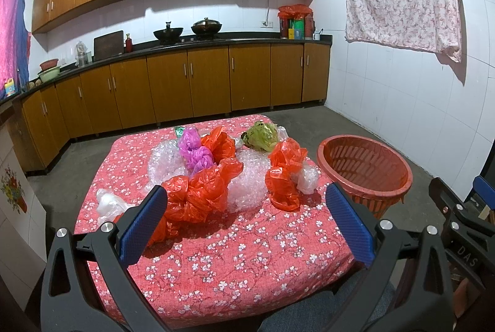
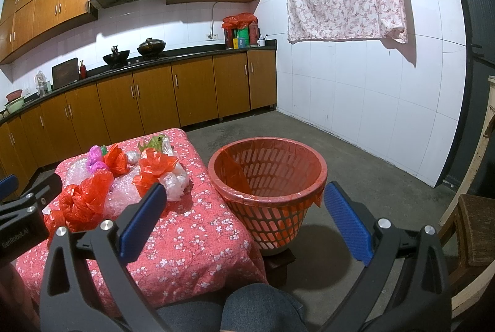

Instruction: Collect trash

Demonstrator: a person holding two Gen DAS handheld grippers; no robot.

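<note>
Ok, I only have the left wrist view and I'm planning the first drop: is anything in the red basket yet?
Observer: No. The right wrist view looks down into the basket, and it holds only its red liner bag, no trash.
Operator: What does it stand on? My view cuts off its base.
Observer: A small dark block on the floor, beside the table.
Operator: And the right hand-held gripper? I see only its edge.
Observer: The right hand-held gripper is open and empty, pointing toward the basket.
</note>
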